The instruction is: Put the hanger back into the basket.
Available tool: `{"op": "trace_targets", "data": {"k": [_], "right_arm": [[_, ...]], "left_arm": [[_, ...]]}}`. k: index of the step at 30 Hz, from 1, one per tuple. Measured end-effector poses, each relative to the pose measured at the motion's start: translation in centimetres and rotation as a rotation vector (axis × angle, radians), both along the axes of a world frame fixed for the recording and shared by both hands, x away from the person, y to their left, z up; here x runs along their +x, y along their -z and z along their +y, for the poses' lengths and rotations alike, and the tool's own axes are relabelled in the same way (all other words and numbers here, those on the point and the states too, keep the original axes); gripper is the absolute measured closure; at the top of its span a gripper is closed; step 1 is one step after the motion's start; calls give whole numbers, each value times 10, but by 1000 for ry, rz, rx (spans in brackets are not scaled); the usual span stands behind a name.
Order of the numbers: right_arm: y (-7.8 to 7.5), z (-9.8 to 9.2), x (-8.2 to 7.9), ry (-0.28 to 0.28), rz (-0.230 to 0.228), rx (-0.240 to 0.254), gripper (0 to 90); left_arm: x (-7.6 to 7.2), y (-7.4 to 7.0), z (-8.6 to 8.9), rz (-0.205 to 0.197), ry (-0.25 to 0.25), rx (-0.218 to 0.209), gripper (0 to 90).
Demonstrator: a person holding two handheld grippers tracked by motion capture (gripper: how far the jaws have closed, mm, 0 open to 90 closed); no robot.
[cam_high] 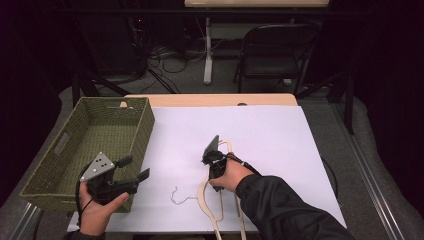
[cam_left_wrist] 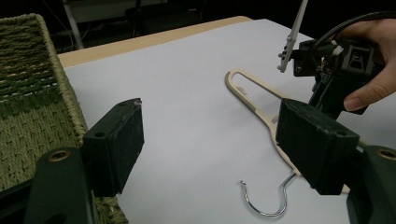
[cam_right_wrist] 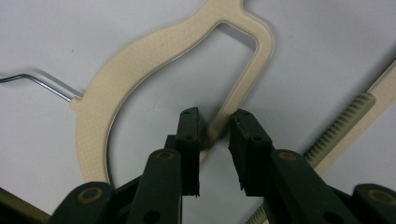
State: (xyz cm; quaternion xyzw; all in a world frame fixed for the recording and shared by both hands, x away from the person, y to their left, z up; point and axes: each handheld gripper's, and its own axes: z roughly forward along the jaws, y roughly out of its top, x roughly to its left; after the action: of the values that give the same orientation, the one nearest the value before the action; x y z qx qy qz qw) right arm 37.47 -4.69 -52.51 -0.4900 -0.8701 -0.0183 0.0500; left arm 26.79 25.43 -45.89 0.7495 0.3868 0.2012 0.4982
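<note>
Right tongs [cam_right_wrist: 215, 135], part open, straddle lower bar of cream hanger [cam_right_wrist: 140, 60] at frame centre, not gripping yet; its long axis runs up-down. Left tongs [cam_left_wrist: 210, 140] wide open, empty, farther

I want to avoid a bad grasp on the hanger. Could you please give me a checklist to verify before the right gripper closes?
1. Right gripper open: ok, a gap shows between its fingers.
2. Hanger bar between the fingers: ok, the cream bar runs into the gap.
3. Hanger flat on the white sheet: ok.
4. Metal hook free of obstacles: ok, it lies alone on the sheet.
5. Left gripper out of the way: ok, open near the basket.
6. Fingers low enough to grip: cannot tell.
</note>
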Motion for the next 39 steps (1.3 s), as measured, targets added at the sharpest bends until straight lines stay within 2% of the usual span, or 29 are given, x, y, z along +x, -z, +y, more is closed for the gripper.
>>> {"op": "trace_targets", "data": {"k": [6, 7, 9, 11, 12, 13, 14, 18, 22, 23, 30, 31, 33, 35, 36, 37, 39], "right_arm": [[0, 0, 0, 2, 0, -2, 746], [2, 0, -1, 14, -27, 21, 747], [2, 0, -1, 14, -26, 19, 749], [0, 0, 0, 8, -6, 2, 750], [-1, 0, 0, 17, 3, 15, 751], [1, -1, -1, 24, -19, 30, 752], [1, -1, -1, 24, -20, 33, 753], [-1, -1, 0, 12, 6, 8, 760], [1, 0, -2, 25, -4, 24, 791], [-1, 0, -1, 6, 21, 12, 802], [-1, 0, -3, 1, 26, 9, 842], [1, 1, -4, 19, 14, 34, 845], [0, 1, -4, 3, 10, 37, 852], [-2, 1, -4, -8, 35, 30, 857], [-1, 0, -4, -10, 24, 30, 857], [1, 0, -4, 0, 16, 51, 858], [0, -1, -3, -5, 29, 47, 859]], "left_arm": [[0, 0, 0, 0, 0, -1, 239], [0, 0, 0, -1, 0, -1, 239], [0, 0, 0, 0, 0, -2, 239], [0, 0, 0, 0, -1, -1, 239], [0, 0, 0, -1, -1, -2, 238], [0, 0, 0, 0, 0, -2, 239], [0, 0, 0, 0, 0, -3, 239], [0, 0, 0, 0, 0, -2, 239], [1, 0, 0, 0, -1, -4, 238], [1, 0, 0, 1, -1, -2, 239], [0, -1, 0, 0, 2, -2, 239], [0, -1, -1, -2, 0, 0, 239], [0, -1, -1, -3, 1, 0, 239], [-1, -1, -1, -3, 5, 4, 242], [-1, -1, -2, -4, 7, 3, 242], [-1, -1, -3, -6, 10, 3, 242], [-2, -1, -4, -7, 14, 4, 244]]}}
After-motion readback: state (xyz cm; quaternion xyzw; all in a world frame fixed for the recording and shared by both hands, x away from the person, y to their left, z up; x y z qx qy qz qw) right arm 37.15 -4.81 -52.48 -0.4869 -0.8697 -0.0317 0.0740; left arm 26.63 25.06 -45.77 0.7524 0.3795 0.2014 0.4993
